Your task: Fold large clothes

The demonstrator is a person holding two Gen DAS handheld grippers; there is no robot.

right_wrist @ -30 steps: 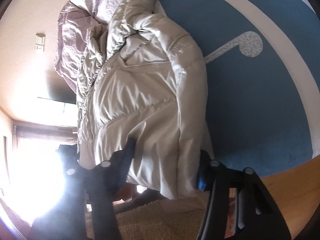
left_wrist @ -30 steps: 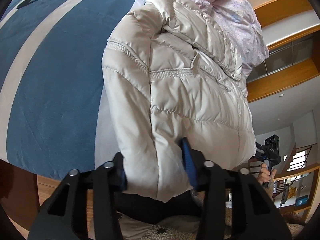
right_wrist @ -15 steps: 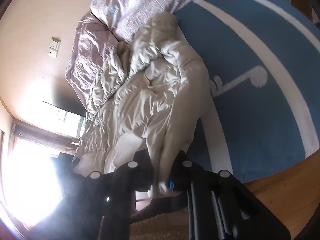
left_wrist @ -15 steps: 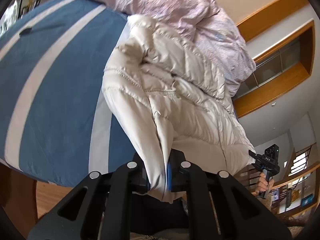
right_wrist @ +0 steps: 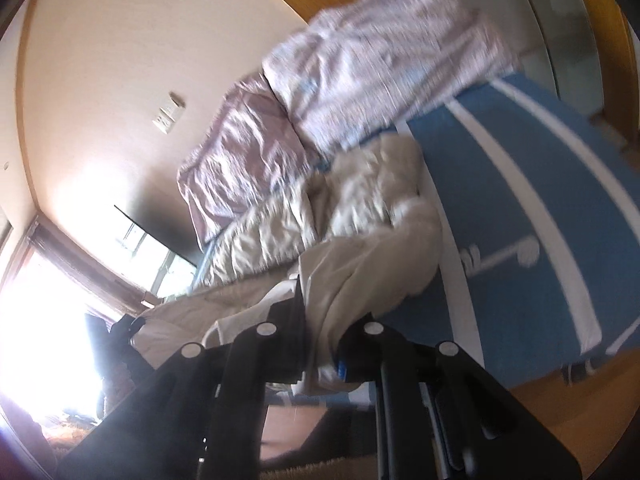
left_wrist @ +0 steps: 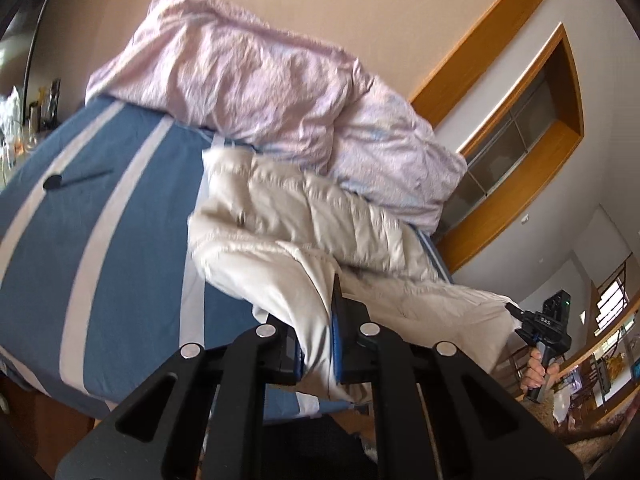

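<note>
jaws, left: my left gripper [left_wrist: 316, 354] is clamped on the bottom hem of the jacket [left_wrist: 304, 216]; cloth fills the gap between the blue pads and spills out below them.
jaws, right: my right gripper [right_wrist: 322, 354] is likewise closed on the hem at the other bottom corner; a bunched fold of pale cloth sits between the fingers. this view is blurred, so finer detail is not readable.
jacket, position: cream padded jacket, collar end lying on the bed [left_wrist: 92, 240] up by the quilt [left_wrist: 248, 80]; hem end raised off the bed edge and stretched between my two grippers. the right gripper [left_wrist: 548, 320] shows at the far end of the hem in the left view, well apart from the left one.
bed: blue cover with pale stripes; jacket lies along one side of it, just beside the crumpled pink quilt at the head.
step in hand: judged to be the start of a lengthwise fold, hem lifted, upper half not yet covered.
next move calls for: carrying both corners together toward the collar, keeping the hem taut and level, then laying it down square on the upper half.
risk: padded cloth is slippery and bulky; uneven travel would skew the fold or drag the collar into the quilt.
</note>
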